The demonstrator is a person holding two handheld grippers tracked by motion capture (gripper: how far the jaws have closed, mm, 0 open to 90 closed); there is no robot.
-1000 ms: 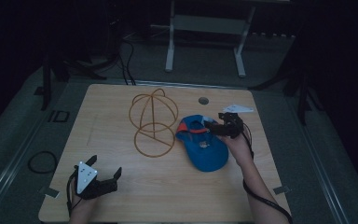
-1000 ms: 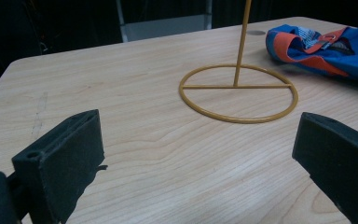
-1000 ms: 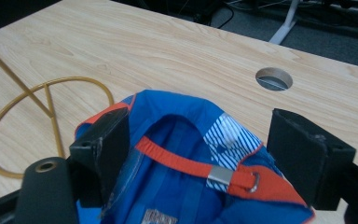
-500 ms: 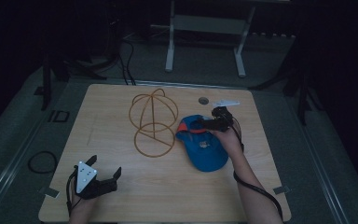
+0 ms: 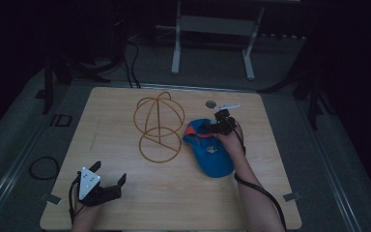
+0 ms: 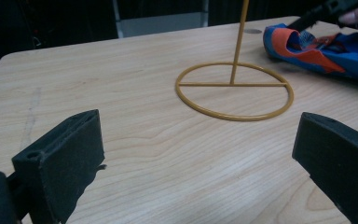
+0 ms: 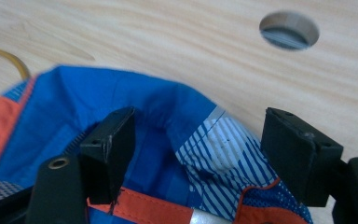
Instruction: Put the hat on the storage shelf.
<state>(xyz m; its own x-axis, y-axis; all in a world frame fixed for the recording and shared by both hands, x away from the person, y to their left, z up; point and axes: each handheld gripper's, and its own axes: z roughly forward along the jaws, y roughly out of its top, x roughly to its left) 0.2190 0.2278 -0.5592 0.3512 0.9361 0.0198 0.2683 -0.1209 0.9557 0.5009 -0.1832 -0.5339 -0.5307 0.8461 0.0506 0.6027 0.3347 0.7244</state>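
1. Nearest me, my left gripper rests at the table's front-left corner, jaws spread wide on nothing, well apart from the cap.
2. The wire hat stand sits mid-table, between that gripper and the cap.
3. My right gripper is on the blue cap, right of the stand; its long axis runs away from me.
4. Those jaws have just been closing and straddle the cap's far rim, one inside, one outside, not yet pinching.
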